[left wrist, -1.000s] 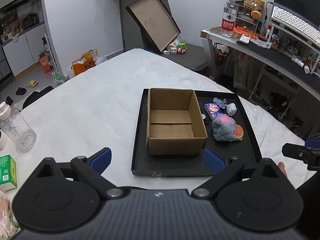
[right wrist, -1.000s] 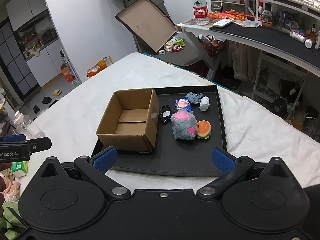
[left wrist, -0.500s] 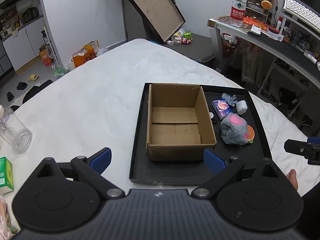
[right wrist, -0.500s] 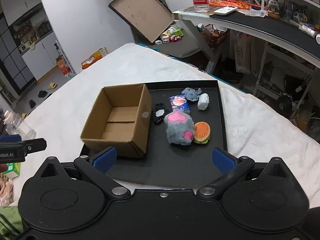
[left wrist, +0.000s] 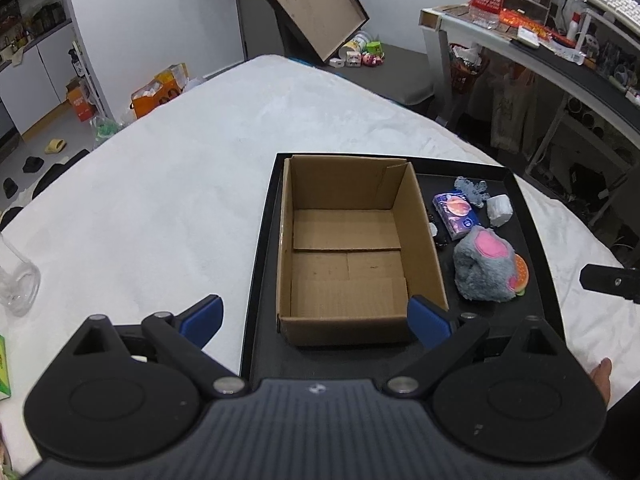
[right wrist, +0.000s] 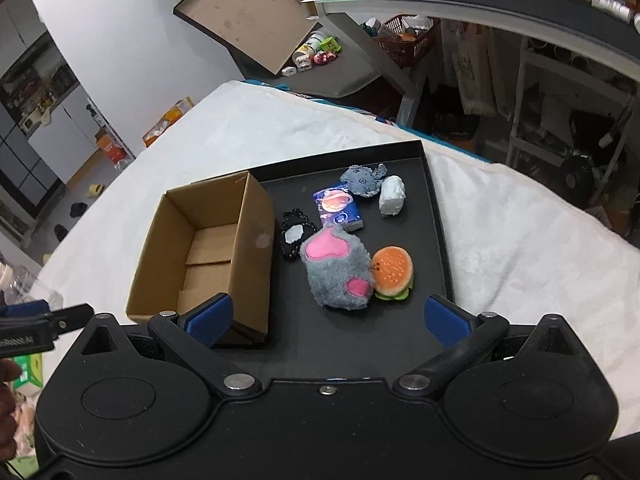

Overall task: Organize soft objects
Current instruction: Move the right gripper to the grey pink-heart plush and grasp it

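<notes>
An empty open cardboard box point(left wrist: 352, 248) point(right wrist: 208, 248) stands on the left of a black tray point(left wrist: 536, 240) point(right wrist: 436, 216). Right of it lie a grey plush paw with pink pads point(left wrist: 486, 266) point(right wrist: 338, 268), a burger plush point(right wrist: 392, 274) point(left wrist: 520, 276), a blue tissue pack point(right wrist: 338, 208) point(left wrist: 456, 210), a small grey plush point(right wrist: 362, 180), a white roll point(right wrist: 392, 201) and a black pouch point(right wrist: 294, 236). My left gripper point(left wrist: 316, 320) is open over the box's near edge. My right gripper point(right wrist: 328, 318) is open, just short of the paw.
The tray sits on a white blanket-covered surface point(left wrist: 180, 184). A clear glass point(left wrist: 16, 284) and a green carton point(left wrist: 4, 364) are at the left. A desk point(left wrist: 520, 40) with a bottle and clutter stands at the right. A brown lid point(left wrist: 304, 4) leans behind.
Both grippers have moved forward and down toward the tray. The box and plush toys appear larger and closer. Nothing was taken hold of.
</notes>
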`<state>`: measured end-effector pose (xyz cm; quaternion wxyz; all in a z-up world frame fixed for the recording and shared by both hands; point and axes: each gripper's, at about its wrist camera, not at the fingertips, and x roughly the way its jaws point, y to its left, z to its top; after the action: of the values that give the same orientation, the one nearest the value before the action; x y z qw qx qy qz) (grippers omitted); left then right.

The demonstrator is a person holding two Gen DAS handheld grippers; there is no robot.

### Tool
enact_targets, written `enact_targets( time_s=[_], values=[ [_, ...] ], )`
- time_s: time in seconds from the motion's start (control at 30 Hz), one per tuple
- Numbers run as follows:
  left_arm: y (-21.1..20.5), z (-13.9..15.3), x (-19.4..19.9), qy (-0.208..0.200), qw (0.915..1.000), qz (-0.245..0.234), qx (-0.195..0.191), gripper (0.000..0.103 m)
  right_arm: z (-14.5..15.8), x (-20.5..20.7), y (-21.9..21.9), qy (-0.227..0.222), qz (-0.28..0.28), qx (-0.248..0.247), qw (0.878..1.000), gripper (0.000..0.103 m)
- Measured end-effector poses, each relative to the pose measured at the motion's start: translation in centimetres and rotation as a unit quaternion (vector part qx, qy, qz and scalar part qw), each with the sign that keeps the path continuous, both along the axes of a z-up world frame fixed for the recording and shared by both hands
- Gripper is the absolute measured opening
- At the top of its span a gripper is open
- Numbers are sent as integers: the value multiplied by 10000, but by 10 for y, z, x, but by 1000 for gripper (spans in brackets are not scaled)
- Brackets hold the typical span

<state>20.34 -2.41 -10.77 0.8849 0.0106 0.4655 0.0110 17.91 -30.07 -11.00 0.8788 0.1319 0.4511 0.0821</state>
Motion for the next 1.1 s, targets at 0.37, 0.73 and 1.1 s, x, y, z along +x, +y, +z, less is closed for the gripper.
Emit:
enact_targets(
  time_s=[0.37,0.73,1.1],
  values=[
    [16,-31,39,342,9991,251,-66,96,-20,54,15,159,85,-51,9998,103],
    [27,-56,67,596,9969,495,-117,84,-59,102,27,801,206,308,9961,103],
    [29,-82,80,1050,9925,570,-262,70,-95,130,41,1168,372,-342,9919,94]
  ],
)
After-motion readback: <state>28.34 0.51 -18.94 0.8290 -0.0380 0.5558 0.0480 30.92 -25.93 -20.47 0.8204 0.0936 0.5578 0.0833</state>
